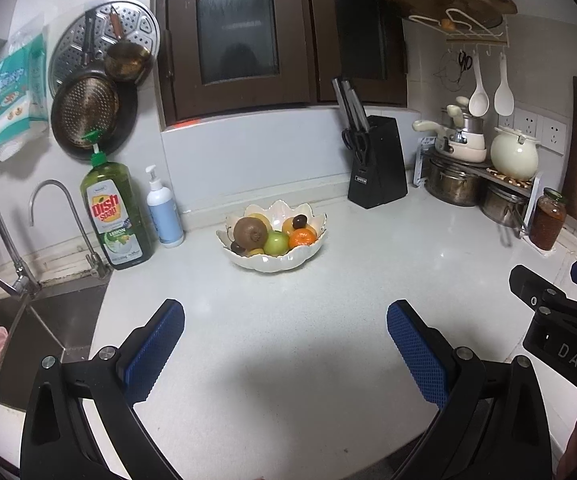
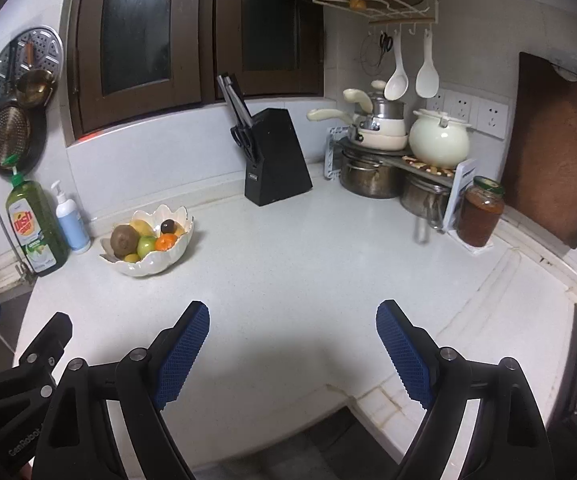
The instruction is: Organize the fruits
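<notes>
From the left wrist view my left gripper (image 1: pixel 285 344) stood wide with nothing between its pads, over bare white counter (image 1: pixel 368 248); the fruit bowl (image 1: pixel 271 261) sat well ahead near the back wall, heaped with a kiwi (image 1: pixel 250 232), a green apple (image 1: pixel 276 242) and an orange (image 1: pixel 302 238); the fruits looked already gathered, so I judged the work nearly done, and any next reach should come in level and gentle, closing on one fruit without nudging the scalloped rim; the green bottle (image 1: pixel 114 216) read "Dish Soap" and "Lemon"; the right gripper (image 1: pixel 560 300) showed "DAS".

From the right wrist view my right gripper (image 2: pixel 292 350) gaped equally wide and empty; the bowl lay far left; "GenRobot" showed on the left gripper's body.
</notes>
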Demonstrator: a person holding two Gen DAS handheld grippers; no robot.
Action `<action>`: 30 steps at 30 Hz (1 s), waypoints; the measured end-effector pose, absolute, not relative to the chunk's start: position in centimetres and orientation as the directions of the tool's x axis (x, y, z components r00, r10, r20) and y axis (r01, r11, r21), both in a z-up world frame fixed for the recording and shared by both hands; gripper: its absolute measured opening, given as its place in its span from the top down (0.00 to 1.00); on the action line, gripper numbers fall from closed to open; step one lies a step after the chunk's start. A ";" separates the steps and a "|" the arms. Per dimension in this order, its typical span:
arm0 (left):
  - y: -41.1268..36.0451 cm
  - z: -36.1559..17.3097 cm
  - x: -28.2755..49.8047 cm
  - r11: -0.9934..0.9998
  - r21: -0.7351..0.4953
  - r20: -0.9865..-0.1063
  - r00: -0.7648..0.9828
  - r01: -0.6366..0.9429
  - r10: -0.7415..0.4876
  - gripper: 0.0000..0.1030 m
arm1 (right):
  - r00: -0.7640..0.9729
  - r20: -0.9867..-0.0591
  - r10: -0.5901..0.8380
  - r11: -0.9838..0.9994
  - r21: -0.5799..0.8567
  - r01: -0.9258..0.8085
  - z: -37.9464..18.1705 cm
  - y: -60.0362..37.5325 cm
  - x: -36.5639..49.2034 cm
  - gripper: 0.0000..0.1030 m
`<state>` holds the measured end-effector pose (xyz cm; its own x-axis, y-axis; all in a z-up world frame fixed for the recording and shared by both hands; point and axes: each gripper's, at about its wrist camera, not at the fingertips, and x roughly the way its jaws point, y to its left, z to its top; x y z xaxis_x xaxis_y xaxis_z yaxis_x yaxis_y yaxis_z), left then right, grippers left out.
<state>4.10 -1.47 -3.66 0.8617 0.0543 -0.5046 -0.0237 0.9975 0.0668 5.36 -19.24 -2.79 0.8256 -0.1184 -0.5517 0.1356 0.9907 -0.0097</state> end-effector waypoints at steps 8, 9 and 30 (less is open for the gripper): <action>-2.1 -3.0 0.9 0.997 0.067 -0.480 0.875 -0.034 0.062 0.00 | 0.843 -0.525 -0.116 0.992 -0.017 0.126 -1.8 -19.9 2.4 0.16; -2.2 -2.9 0.6 0.997 0.069 -0.477 0.877 -0.037 0.065 0.00 | 0.844 -0.523 -0.114 0.992 -0.018 0.123 -1.7 -20.0 2.1 0.16; -2.8 -2.1 -1.9 0.996 0.067 -0.443 0.893 -0.052 0.076 0.00 | 0.863 -0.494 -0.104 0.993 -0.003 0.119 -1.0 -20.8 -0.3 0.15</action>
<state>-1.86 -2.81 -2.11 0.8933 0.0759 -0.4431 -0.0517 0.9964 0.0665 -0.32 -20.82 -1.03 0.8630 -0.1044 -0.4943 0.1185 0.9929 -0.0027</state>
